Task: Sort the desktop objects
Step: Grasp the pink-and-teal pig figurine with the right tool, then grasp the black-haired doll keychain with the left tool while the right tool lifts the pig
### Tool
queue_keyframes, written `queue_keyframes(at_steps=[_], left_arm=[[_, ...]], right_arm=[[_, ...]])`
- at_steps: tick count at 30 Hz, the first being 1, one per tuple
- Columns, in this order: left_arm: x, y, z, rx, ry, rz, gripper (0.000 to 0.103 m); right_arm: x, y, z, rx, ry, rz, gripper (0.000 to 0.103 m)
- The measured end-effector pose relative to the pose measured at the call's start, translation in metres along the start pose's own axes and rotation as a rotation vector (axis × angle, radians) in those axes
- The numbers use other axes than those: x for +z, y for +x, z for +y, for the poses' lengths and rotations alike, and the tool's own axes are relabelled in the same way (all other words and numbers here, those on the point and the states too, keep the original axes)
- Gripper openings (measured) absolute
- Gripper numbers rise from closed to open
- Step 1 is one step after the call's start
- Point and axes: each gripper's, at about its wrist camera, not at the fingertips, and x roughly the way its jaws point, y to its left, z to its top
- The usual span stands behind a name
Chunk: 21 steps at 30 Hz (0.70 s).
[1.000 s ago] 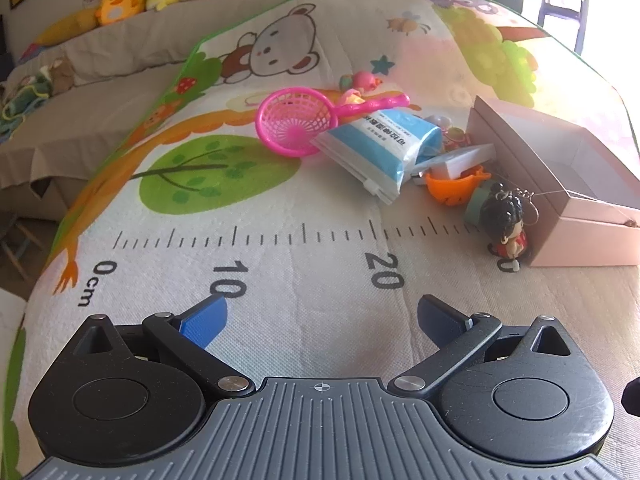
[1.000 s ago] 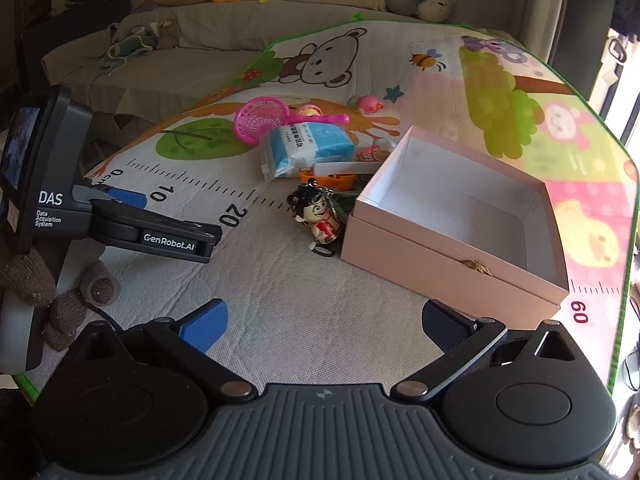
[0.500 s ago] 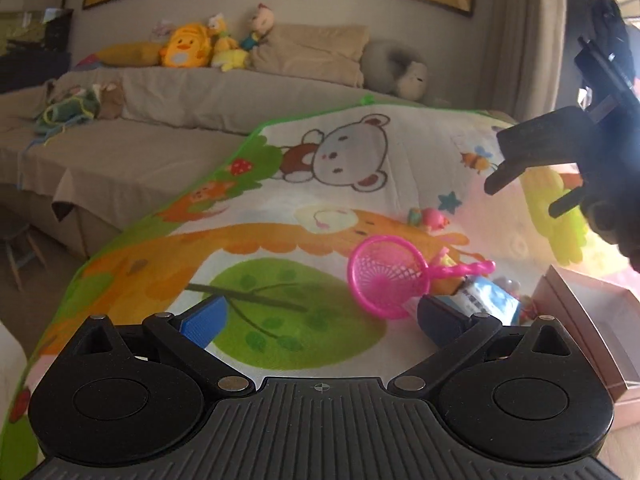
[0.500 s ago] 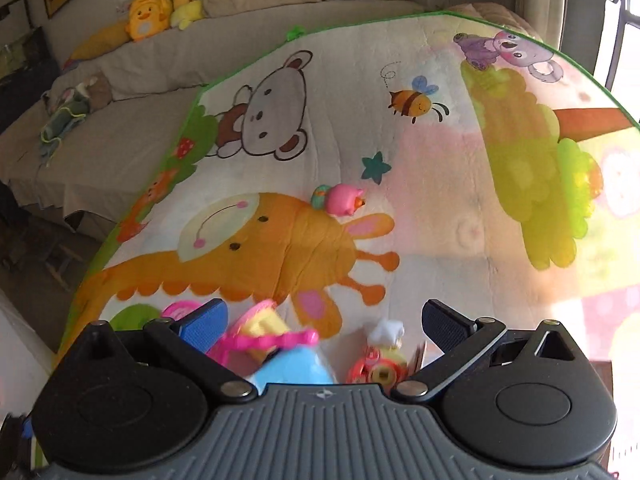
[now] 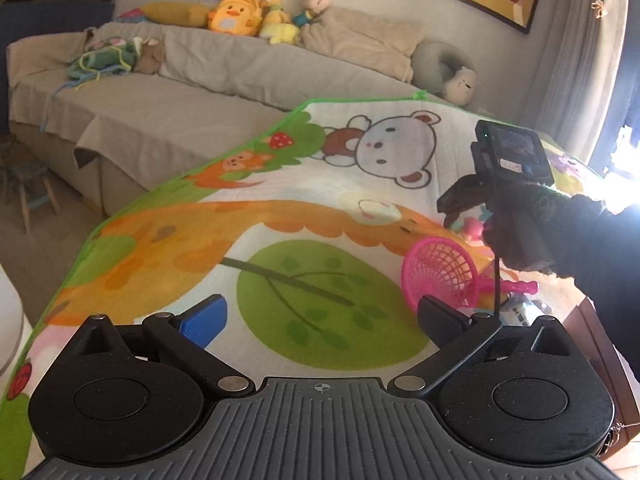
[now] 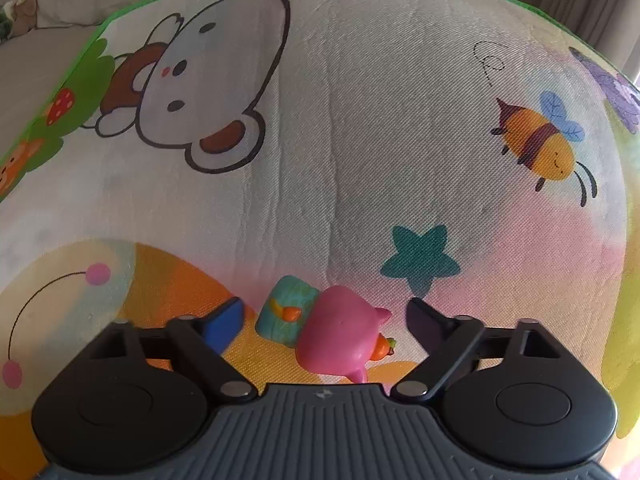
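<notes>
A pink pig toy [image 6: 340, 334] with a teal body lies on the cartoon mat [image 6: 360, 120], between the open fingers of my right gripper [image 6: 326, 318], which sits low around it without closing. The toy also shows as a pink speck in the left wrist view [image 5: 472, 227], below the right gripper's body. My left gripper [image 5: 322, 314] is open and empty, held above the mat over the green tree print. A pink toy net [image 5: 440, 270] lies just past its right finger. The blue tissue pack [image 5: 520, 312] is mostly hidden behind that finger.
The brown edge of the pink box [image 5: 600, 344] shows at the right. The gloved hand with the right gripper [image 5: 516, 200] blocks the right side. A couch [image 5: 200, 80] with plush toys [image 5: 236, 20] stands behind the mat's green edge [image 5: 180, 176].
My right gripper has moved forward and down over the mat until the pink pig toy lies between its fingers. My left gripper has lifted and turned left, away from the box.
</notes>
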Motion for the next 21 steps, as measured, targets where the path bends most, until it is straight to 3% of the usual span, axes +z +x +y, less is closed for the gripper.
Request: queue_keyframes(at_steps=[1,5,8,11,16,18,21], left_arm=[[0.0,0.0,0.0,0.0,-0.002,0.0,0.103],[0.003,-0.004,0.001,0.019,-0.022,-0.02,0.103],[0.005,-0.012,-0.005,0.001,0.004,-0.036,0.103],[0.001,-0.022,-0.026,-0.041,0.116,-0.034,0.103],[-0.026,-0.043,-0.071,-0.193,0.312,0.03,0.103],[-0.041,-0.052,-0.087,-0.25,0.379,0.041,0.103],[-0.066,-0.057,-0.116,-0.314,0.49,0.076,0.103]], right_arm=[[-0.002,-0.009,-0.003,0.029,0.0,-0.007,0.062],[-0.022,-0.083,-0.022,0.171,0.018,-0.083,0.06],[-0.059,-0.165,-0.045,0.318,0.018,-0.151,0.06],[-0.123,-0.255,-0.069,0.414,-0.03,-0.214,0.06],[-0.236,-0.337,-0.107,0.425,-0.033,-0.199,0.06],[-0.281,-0.349,-0.125,0.421,-0.009,-0.164,0.06],[-0.341,-0.347,-0.133,0.328,-0.042,-0.135,0.06]])
